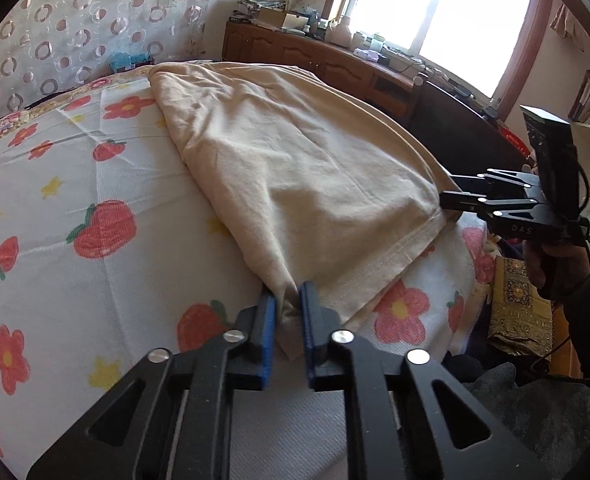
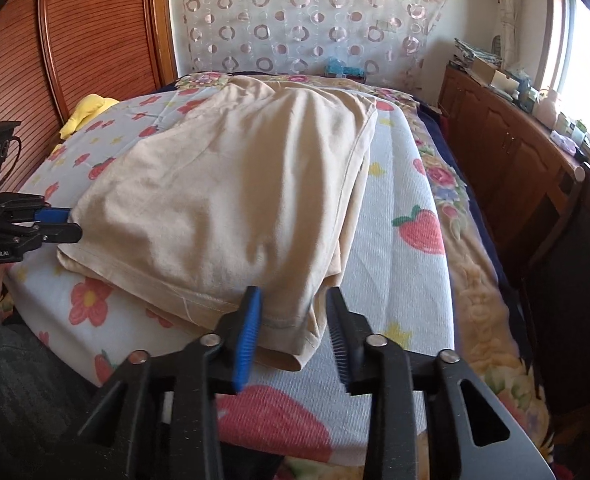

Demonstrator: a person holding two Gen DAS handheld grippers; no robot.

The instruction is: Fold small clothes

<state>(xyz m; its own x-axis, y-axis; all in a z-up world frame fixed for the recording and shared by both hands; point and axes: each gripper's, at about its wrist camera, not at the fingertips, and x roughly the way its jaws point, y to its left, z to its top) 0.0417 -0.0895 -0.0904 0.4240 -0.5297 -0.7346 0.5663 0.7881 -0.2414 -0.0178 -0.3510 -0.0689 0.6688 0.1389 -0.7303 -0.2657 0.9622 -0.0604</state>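
A bed (image 2: 399, 240) with a strawberry-and-flower sheet fills both views. A cream garment (image 1: 295, 168), folded in layers, lies across it, reaching from near the curtain (image 2: 295, 12) to the near edge. A wooden cabinet (image 2: 507, 160) runs along the window side. The left gripper (image 1: 288, 320) is pinching one near corner of the garment between its blue pads. The right gripper (image 2: 295, 332) has its jaws spread around the other near corner, pads not pressing on the cloth.
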